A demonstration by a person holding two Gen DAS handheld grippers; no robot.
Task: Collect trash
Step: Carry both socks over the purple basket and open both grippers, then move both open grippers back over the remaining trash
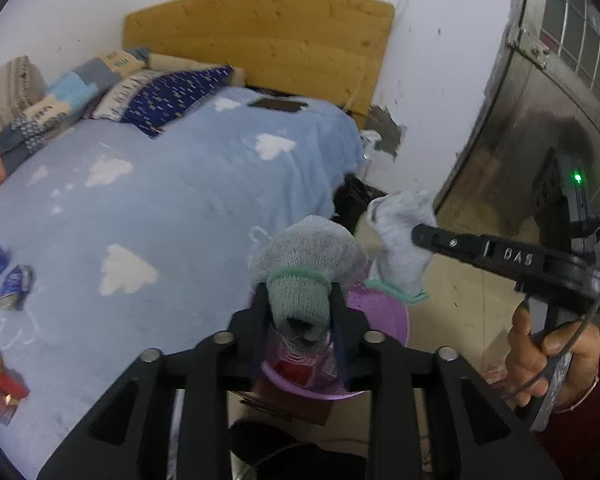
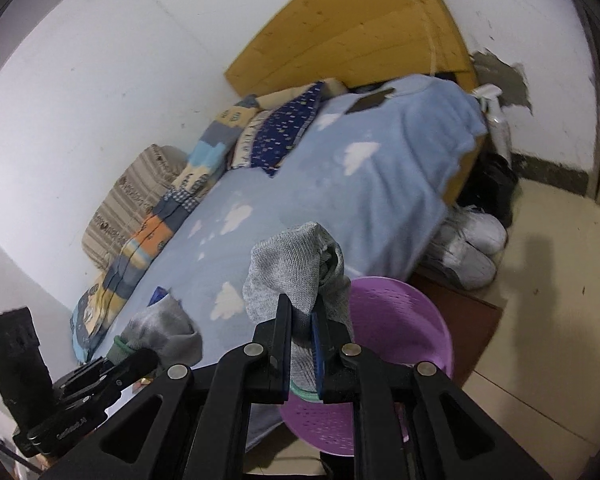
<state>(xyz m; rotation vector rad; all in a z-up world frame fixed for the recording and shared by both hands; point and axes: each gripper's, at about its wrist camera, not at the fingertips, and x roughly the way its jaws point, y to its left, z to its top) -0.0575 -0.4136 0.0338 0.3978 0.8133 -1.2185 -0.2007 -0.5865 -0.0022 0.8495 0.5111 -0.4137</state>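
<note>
Presently: two grey socks in the grippers, above the purple basket [image 2: 404, 320].
Right gripper [image 2: 302, 308] is clamped tight on a grey sock [image 2: 288, 268] with a green cuff. Left gripper [image 1: 300, 300] stands partly apart, its green-banded sock [image 1: 308, 252] filling the gap; pad pressure cannot be judged. Wrappers and a crushed can [image 1: 14, 286] lie on the cloud-print blanket [image 1: 188, 184]. The basket sits hard by the bed's edge with white shoes [image 2: 472, 248] beyond it, and open tiled floor [image 2: 548, 304] to the right.
</note>
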